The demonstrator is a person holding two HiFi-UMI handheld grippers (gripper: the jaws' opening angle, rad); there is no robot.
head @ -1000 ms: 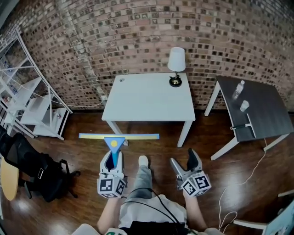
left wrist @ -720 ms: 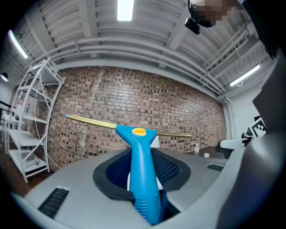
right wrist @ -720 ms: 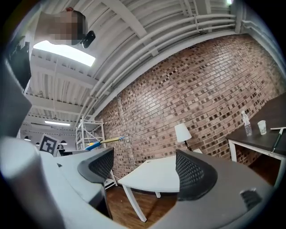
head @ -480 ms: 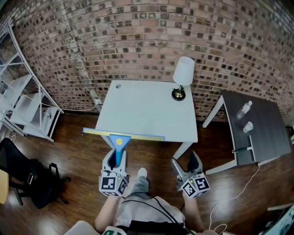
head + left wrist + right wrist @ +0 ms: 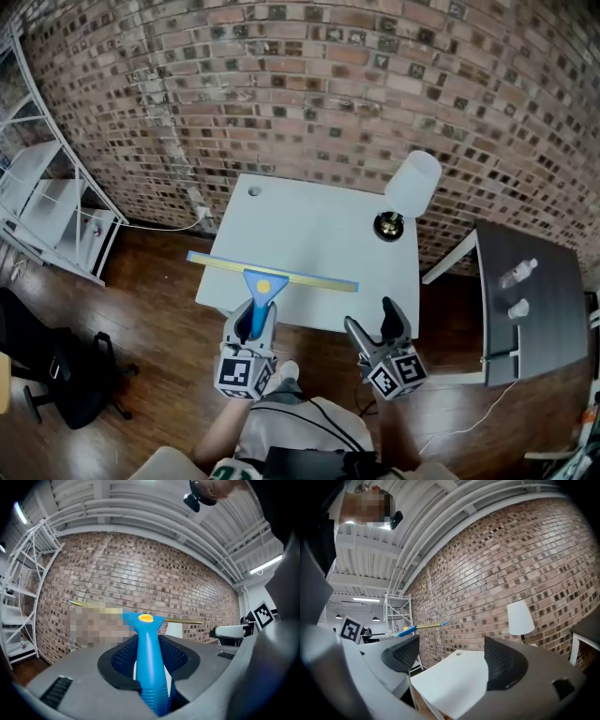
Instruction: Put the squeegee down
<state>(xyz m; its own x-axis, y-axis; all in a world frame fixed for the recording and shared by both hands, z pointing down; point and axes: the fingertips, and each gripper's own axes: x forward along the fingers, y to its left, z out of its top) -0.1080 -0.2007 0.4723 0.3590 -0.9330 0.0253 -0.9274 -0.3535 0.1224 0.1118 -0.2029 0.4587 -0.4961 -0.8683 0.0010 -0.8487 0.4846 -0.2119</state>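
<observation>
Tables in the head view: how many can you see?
2. A white table against the brick wall, directly ahead, carrying a lamp; a dark table to its right, near the picture's edge. More may stand outside the frame.

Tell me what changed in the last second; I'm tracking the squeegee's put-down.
Left tongs and right tongs moved up to the white table; the squeegee now hangs over its near edge, not the floor. Unchanged: left shut on it, right open, empty.
</observation>
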